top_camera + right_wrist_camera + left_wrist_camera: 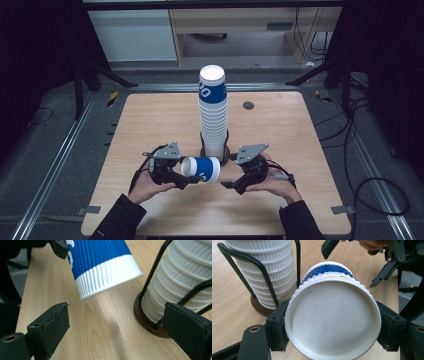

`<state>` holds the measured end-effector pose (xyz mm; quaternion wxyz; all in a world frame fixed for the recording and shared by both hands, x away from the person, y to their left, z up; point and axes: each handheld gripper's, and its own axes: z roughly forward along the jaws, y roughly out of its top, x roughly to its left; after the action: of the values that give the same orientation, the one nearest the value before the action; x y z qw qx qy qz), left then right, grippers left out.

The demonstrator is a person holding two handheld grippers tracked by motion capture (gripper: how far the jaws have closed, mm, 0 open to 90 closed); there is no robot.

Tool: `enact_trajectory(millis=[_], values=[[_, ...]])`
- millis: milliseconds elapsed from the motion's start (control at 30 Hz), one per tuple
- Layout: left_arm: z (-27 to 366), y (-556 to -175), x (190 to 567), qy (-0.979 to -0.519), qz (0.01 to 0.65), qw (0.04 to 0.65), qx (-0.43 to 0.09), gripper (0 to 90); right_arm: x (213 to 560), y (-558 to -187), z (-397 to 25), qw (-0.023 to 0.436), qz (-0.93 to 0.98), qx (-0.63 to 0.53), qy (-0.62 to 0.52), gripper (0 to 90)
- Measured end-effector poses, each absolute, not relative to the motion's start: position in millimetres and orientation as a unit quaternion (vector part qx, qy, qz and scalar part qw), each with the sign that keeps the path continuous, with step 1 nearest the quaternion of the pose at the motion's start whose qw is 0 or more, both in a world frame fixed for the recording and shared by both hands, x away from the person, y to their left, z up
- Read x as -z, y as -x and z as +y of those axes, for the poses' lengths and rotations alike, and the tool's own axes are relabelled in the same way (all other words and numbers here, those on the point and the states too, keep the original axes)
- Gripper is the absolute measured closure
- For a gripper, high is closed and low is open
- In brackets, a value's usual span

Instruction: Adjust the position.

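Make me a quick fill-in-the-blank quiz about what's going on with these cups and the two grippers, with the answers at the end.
1. The left gripper holds a single cup that lies on its ____ above the table.
2. The single cup's ribbed wall is white and ____.
3. The tall stack of cups stands in a black wire ____.
4. The right gripper has its fingers ____ and holds nothing.

Missing words: side; blue; holder; open
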<state>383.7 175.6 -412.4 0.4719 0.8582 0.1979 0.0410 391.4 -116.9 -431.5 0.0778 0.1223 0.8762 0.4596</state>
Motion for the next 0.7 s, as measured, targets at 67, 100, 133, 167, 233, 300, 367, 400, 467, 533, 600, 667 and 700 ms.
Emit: enact_trajectory(millis=[67, 100, 133, 167, 233, 300, 367, 400, 467, 533, 600, 667, 700], values=[[177.2, -383.4, 410.9, -0.85, 0.198, 0.487, -0.037, 25.8, 430.4, -392.4, -121.6, 0.07, 0.865, -0.479, -0.131, 7.5], [177.9, -383.1, 410.0, -0.846, 0.196, 0.494, -0.034, 25.8, 430.4, -392.4, -121.6, 0.07, 0.865, -0.479, -0.131, 7.5], [179.1, -382.2, 408.2, -0.839, 0.194, 0.507, -0.032, 25.8, 430.1, -393.1, -123.6, 0.065, 0.86, -0.488, -0.133, 7.6], [179.1, -382.2, 408.2, -0.839, 0.194, 0.507, -0.032, 25.8, 430.1, -393.1, -123.6, 0.065, 0.86, -0.488, -0.133, 7.6], [179.5, -381.6, 407.1, -0.834, 0.192, 0.516, -0.027, 25.8, 430.6, -393.2, -124.1, 0.057, 0.857, -0.495, -0.134, 7.7], [178.8, -380.4, 406.1, -0.832, 0.19, 0.521, -0.026, 25.8, 431.4, -393.2, -123.1, 0.052, 0.855, -0.498, -0.135, 7.7], [177.7, -379.1, 405.4, -0.831, 0.187, 0.523, -0.026, 25.8, 432.7, -392.8, -120.8, 0.049, 0.857, -0.496, -0.133, 7.5], [177.1, -378.8, 405.3, -0.832, 0.184, 0.523, -0.024, 25.8, 432.7, -392.8, -120.8, 0.049, 0.857, -0.496, -0.133, 7.5], [175.9, -378.2, 405.3, -0.831, 0.182, 0.525, -0.02, 25.8, 433.4, -392.3, -119.4, 0.046, 0.858, -0.495, -0.13, 7.5], [174.5, -377.8, 405.8, -0.832, 0.178, 0.525, -0.016, 25.8, 433.9, -392.1, -118.1, 0.043, 0.858, -0.496, -0.128, 7.4], [173.1, -377.2, 406.3, -0.831, 0.175, 0.529, -0.011, 25.8, 434.2, -391.7, -116.8, 0.037, 0.856, -0.5, -0.125, 7.4], [171.3, -376.7, 406.8, -0.832, 0.174, 0.527, -0.011, 25.8, 434.3, -391.4, -115.3, 0.027, 0.854, -0.506, -0.122, 7.2], [170.8, -376.5, 407.0, -0.832, 0.173, 0.527, -0.01, 25.8, 434.4, -391.1, -114.6, 0.024, 0.852, -0.509, -0.12, 7.2]])
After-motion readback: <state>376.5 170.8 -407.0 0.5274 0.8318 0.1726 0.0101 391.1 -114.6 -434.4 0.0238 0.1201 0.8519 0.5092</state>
